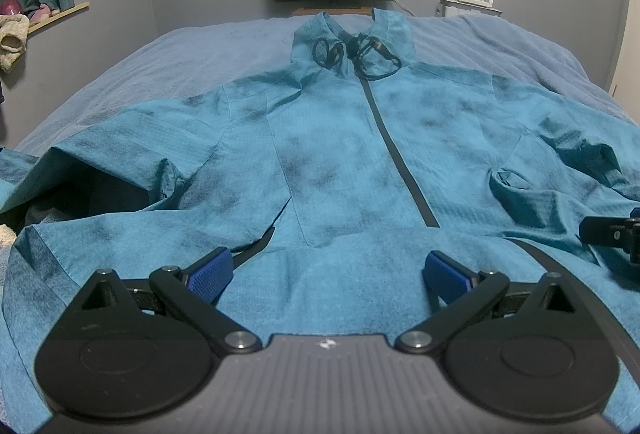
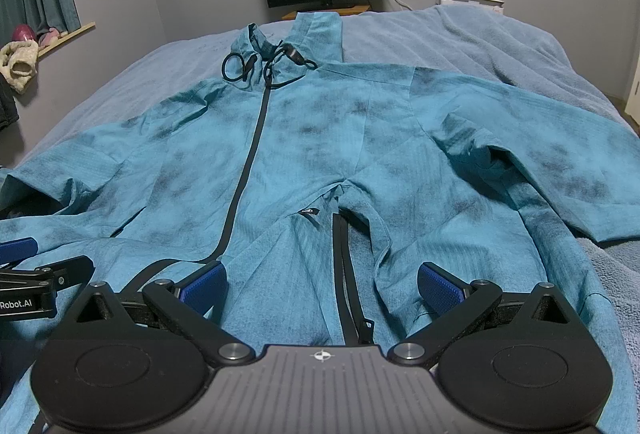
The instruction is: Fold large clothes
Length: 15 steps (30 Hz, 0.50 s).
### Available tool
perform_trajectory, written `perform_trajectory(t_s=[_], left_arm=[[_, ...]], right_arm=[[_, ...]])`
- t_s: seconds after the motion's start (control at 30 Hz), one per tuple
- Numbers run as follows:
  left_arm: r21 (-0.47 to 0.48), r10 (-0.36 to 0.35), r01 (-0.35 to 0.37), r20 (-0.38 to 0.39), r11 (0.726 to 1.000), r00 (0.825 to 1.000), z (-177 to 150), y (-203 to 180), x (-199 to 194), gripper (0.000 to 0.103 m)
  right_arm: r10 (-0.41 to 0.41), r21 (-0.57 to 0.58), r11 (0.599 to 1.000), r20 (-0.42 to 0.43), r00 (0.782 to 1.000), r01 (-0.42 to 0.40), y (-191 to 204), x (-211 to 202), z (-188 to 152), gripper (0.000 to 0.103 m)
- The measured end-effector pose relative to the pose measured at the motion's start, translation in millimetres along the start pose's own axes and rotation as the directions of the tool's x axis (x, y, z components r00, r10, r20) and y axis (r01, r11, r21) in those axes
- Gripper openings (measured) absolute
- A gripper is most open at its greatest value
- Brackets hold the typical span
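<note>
Jacket [image 1: 340, 138], teal and mottled dark, lies face up and spread across the bed [image 1: 160, 66], collar toward the far wall, hem nearest the tongs, likely laid flat so the folding can start from the bottom edge. Its sleeves are flung out to either side, the right one [image 2: 540, 170] bent back on itself. The dark zip [image 1: 400, 154] runs closed down the front; below it the hem parts. Black drawcords [image 1: 356, 54] coil at the neck.

Left tongs [image 1: 328, 274] hang released over the hem, blue pads wide apart, gripping nothing. Right tongs [image 2: 322, 280] are likewise spread, straddling the loose zip tail, probably ready to pinch the hem.

On the left tongs' side, seen from the right, reads "Robot.AI". A small tag [image 2: 310, 212] on the jacket is too small to read.
</note>
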<state>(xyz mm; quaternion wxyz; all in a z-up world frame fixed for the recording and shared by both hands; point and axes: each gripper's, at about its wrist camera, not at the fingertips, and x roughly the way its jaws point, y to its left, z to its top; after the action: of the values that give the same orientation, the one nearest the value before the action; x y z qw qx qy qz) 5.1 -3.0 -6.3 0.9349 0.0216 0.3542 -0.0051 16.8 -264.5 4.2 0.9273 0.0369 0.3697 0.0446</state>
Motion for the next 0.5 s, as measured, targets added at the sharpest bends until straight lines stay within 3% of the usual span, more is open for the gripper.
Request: perform_trajectory(t_s=[0.33, 0.4, 0.5], left_arm=[[-0.015, -0.023, 0.023, 0.008, 1.000, 1.000, 9, 2, -3, 0.103], [-0.001, -0.016, 0.016, 0.054, 1.000, 0.998, 25, 6, -10, 0.103], [0.052, 0.044, -0.051, 0.141, 0.997, 0.989, 55, 10, -23, 0.103]], right_arm=[[-0.013, 0.009, 1.000, 0.028, 1.000, 0.013, -3, -3, -1, 0.103], [-0.022, 0.018, 1.000, 0.061, 0.998, 0.021, -4, -9, 4, 0.103], [-0.055, 0.028, 0.998, 0.173, 0.983, 0.051, -7, -31, 21, 0.103]])
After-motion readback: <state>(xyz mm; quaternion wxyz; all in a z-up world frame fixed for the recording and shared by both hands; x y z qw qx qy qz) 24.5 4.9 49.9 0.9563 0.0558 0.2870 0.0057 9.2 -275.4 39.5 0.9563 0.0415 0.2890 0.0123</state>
